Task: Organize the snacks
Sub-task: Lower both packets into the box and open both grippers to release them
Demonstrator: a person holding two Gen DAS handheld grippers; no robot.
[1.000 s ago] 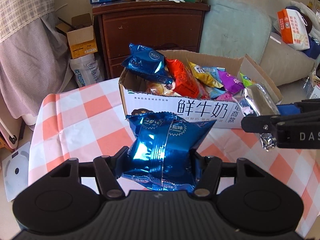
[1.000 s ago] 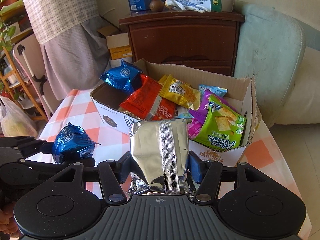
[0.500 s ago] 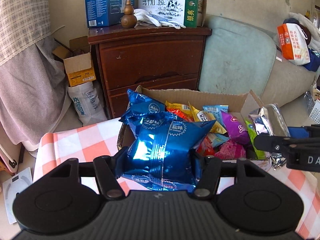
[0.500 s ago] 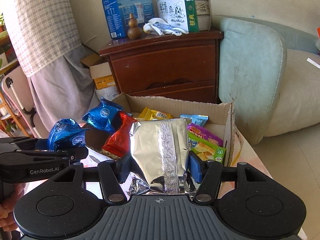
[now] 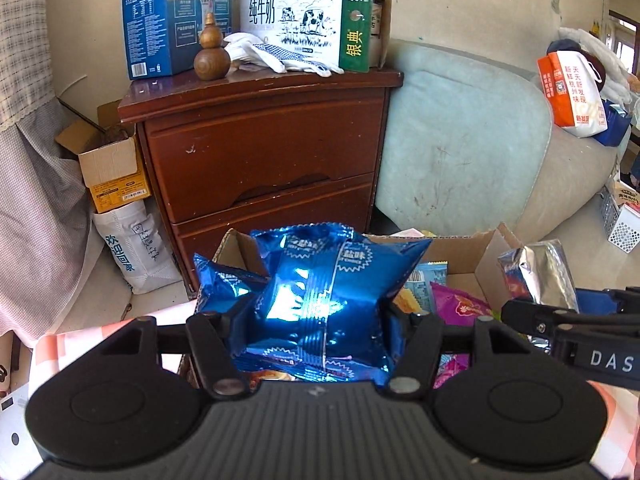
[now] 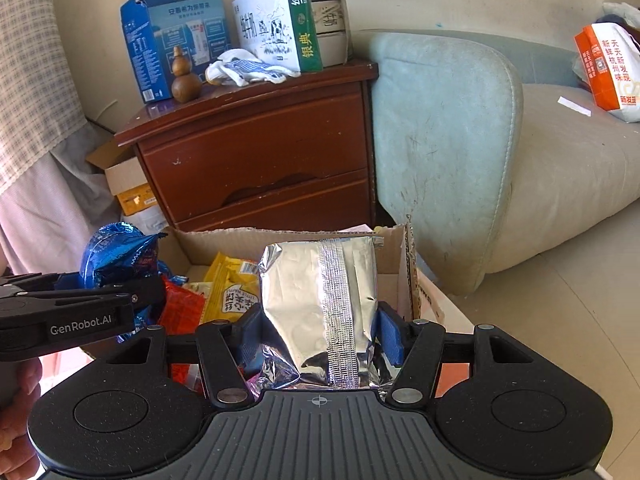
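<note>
Between left tool pads, blue packet

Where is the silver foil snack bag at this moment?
The silver foil snack bag is clamped in the right gripper, above the right end of the open cardboard box, with the yellow snack packet to its left.

Left claw clamped on packet; right claw likewise, both angled downward.

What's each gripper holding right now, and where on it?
The left gripper pinches a blue snack packet across its side edges. The right gripper clamps a silver foil packet across its lower sides.
</note>
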